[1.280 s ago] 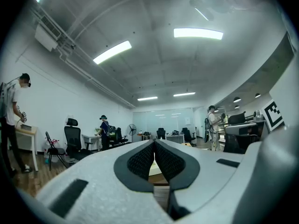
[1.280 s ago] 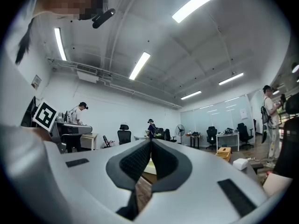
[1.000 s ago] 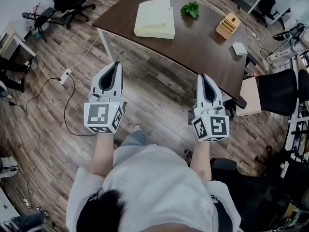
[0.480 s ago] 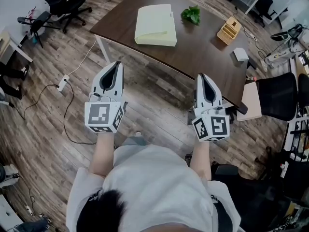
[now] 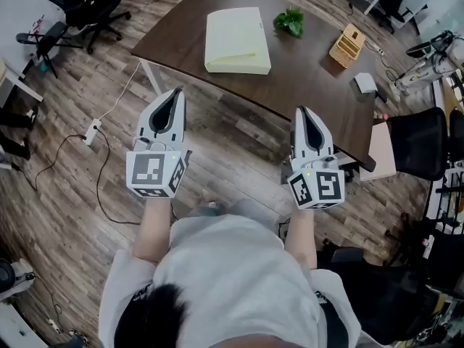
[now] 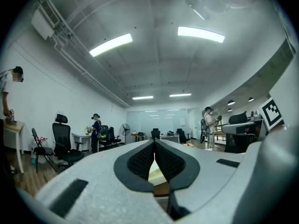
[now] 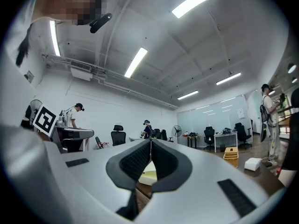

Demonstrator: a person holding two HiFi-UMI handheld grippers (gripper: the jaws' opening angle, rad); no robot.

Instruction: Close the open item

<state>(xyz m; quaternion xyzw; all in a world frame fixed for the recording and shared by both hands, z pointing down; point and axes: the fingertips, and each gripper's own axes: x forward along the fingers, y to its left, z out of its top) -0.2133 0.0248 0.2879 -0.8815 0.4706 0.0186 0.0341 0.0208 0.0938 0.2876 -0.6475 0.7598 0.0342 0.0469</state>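
Ground has been gained on the bench [image 5: 312, 71] since a second ago. It and the pale yellow case [image 5: 235, 38] on it are now seen slightly lower in the head view, nearer the gripper tips, while both grippers are found at the same spots in the frame.

Nothing of the task is judged to be done. At centre left the left gripper [image 5: 176, 91] is held over the wooden floor [image 5: 239, 151], its fingers [image 6: 139, 162] pressed together with nothing between them. The case, taken to be the open item, lies untouched at the upper middle of the frame, well apart from both grippers; whether its lid is raised cannot be told from above. At centre right the right gripper [image 5: 304, 111] is likewise closed and empty, its fingers [image 7: 134, 164] meeting at the tips. The approach, the contact and the closing itself are all left.

Right of the case, a potted plant [image 5: 288, 20], a wooden rack [image 5: 348, 44] and a white box [image 5: 365, 83] are set on the dark bench. Office chairs [image 5: 87, 2] are seen at upper left, a power strip [image 5: 91, 131] with its cable on the floor at left, and a black chair [image 5: 417, 140] at the right edge.
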